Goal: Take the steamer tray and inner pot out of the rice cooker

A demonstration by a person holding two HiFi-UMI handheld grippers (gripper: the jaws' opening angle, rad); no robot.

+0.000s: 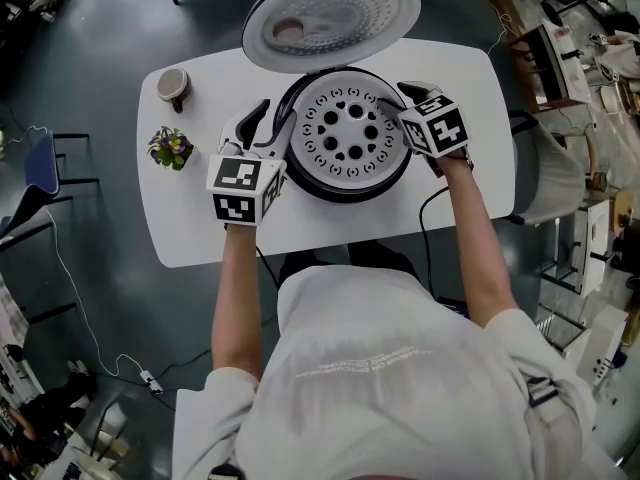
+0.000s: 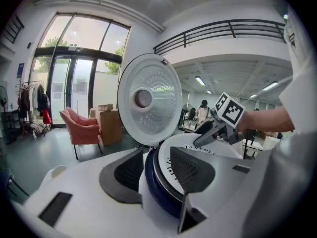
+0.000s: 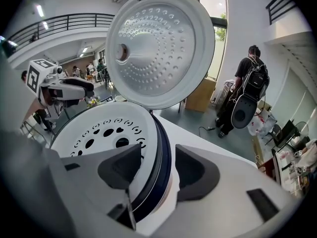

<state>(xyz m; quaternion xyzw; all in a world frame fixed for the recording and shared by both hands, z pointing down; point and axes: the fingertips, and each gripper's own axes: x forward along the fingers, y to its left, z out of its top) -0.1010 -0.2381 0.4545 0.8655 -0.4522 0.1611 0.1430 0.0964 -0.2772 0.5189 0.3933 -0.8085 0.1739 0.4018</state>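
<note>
On the white table (image 1: 190,223), far left: a cup (image 1: 172,88) and a small flower pot (image 1: 170,148), well apart from the work and not involved.

Left gripper (image 2: 158,162): jaws partly apart, astride the left rim of the rice cooker (image 1: 345,194). One pad is outside the body and one is over the tray's edge. No firm pinch is visible, so I log it as holding nothing.

Centre: lid (image 1: 330,13) up and tilted back, so access is done. The steamer tray (image 1: 350,128) sits flat in the cooker's mouth, perforated face up and not raised on either side. The inner pot is hidden beneath it. The dark ring under the tray's edge may be its rim, but I cannot tell.

Right gripper (image 3: 158,157): jaws partly apart, astride the right rim. The inner pad is over the tray and the outer pad stands just off the cooker wall, with a gap showing — nothing gripped.

Progress, as I judge it: only the opening and the approach are complete. Both removals remain — tray first, then pot.
</note>
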